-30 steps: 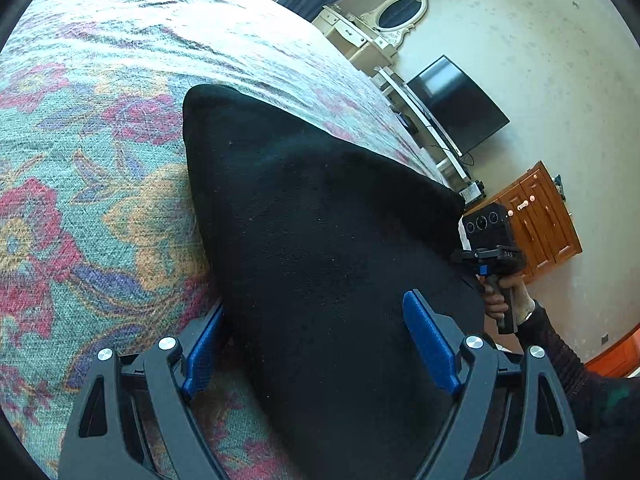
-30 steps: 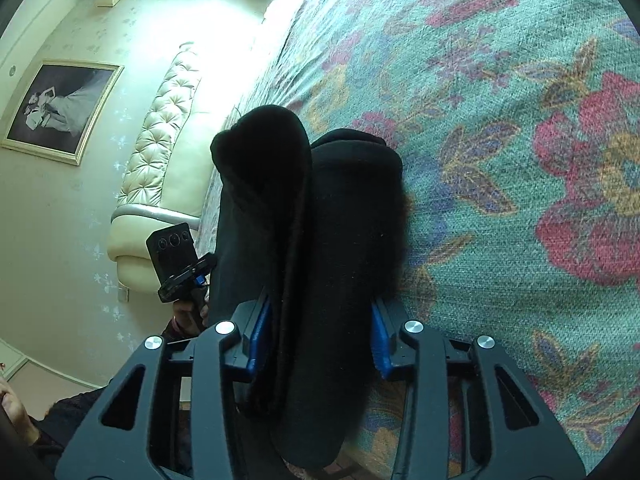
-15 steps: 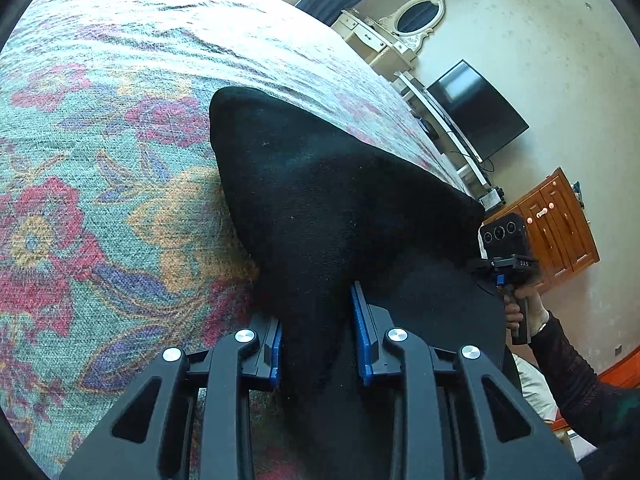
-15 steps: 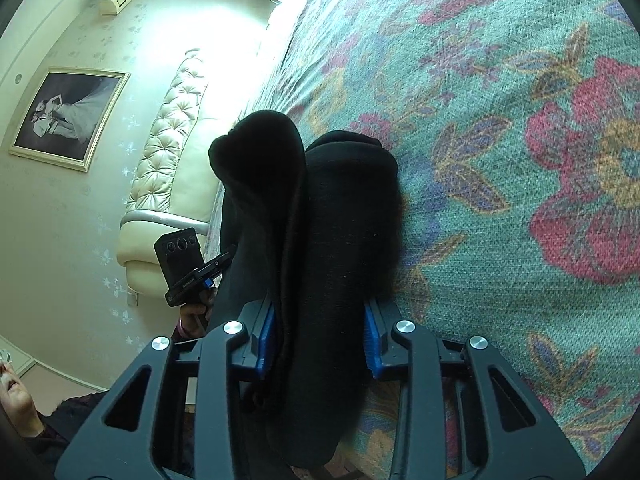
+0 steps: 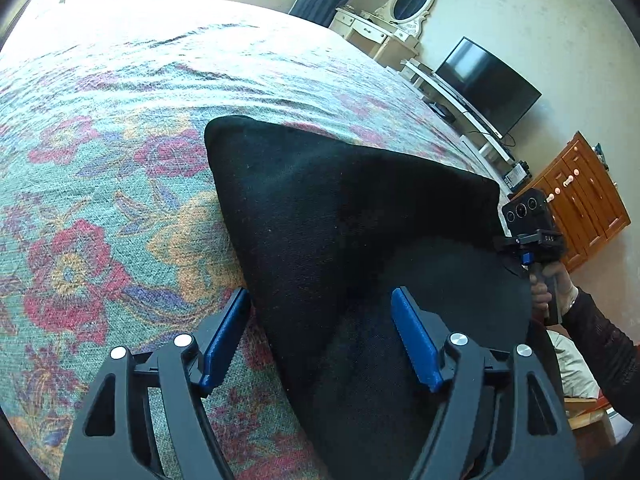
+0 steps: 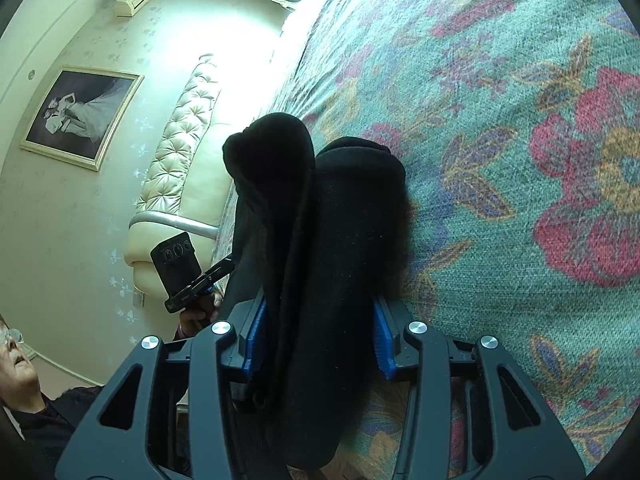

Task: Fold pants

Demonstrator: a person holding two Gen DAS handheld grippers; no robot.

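Black pants (image 5: 340, 240) lie folded in a thick pile on the floral bedspread (image 5: 100, 200). My left gripper (image 5: 318, 296) is over their near corner. Its jaws are opening wide: one blue pad (image 5: 224, 332) stands beside the fabric's left edge, the other rests above the cloth, and neither presses. In the right wrist view the pants (image 6: 320, 220) form a doubled roll running away from me. My right gripper (image 6: 319, 304) straddles its near end. Those jaws are opening too, but the fabric still fills the gap and touches both pads.
A person's hand (image 5: 548, 288) holds the other gripper's handle at the bed's right edge. Beyond the bed stand a television (image 5: 488, 84), a wooden cabinet (image 5: 584, 208) and a mirrored dresser (image 5: 400, 12). A tufted headboard (image 6: 180, 140) and framed picture (image 6: 80, 116) lie to the left.
My left gripper pinched the pants' corner half a second ago and has now spread wide, letting the cloth go. My right gripper's jaws have widened slightly around the roll.
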